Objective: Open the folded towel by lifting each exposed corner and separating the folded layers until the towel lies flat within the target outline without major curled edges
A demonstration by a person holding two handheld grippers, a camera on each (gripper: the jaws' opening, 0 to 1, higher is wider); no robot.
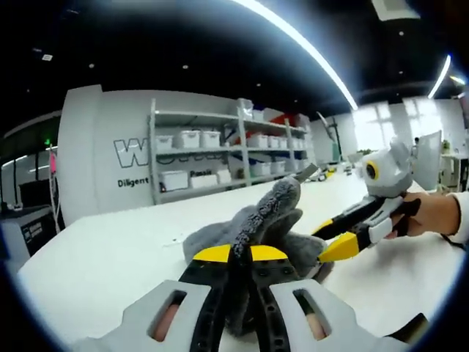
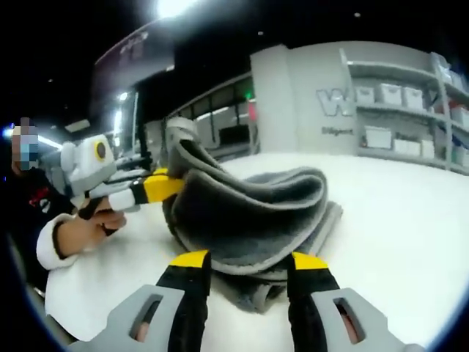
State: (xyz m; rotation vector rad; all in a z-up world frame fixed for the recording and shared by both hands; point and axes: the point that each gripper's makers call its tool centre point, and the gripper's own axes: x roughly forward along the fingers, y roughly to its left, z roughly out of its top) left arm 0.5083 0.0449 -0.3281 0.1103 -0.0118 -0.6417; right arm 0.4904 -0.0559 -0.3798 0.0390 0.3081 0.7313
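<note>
On the white counter (image 1: 95, 257), well in from its edges, sits the grey towel (image 2: 249, 213), bunched in thick folds rather than spread. No target outline can be made out on the surface around it.

Seen from the left gripper view, the left tool (image 1: 240, 258) has its yellow-tipped jaws closed together on a raised ridge of the cloth, which stands up in a peak just past the tips. In the right gripper view that same tool comes in from the left with a person's hand (image 2: 84, 227) behind it, pinching the upper layer near its edge.

The right tool (image 2: 250, 262) has its jaws standing apart, straddling the near folded edge of the towel; I cannot tell whether either jaw is touching the cloth. In the left gripper view it reaches in from the right, its tips low beside the pile.

To my eye the step is separating the layers. It would go best if the right tool closed on the bottom layers only, pinning them down, while the left carries its single layer up and away, slowly enough that nothing drags along or curls under.
</note>
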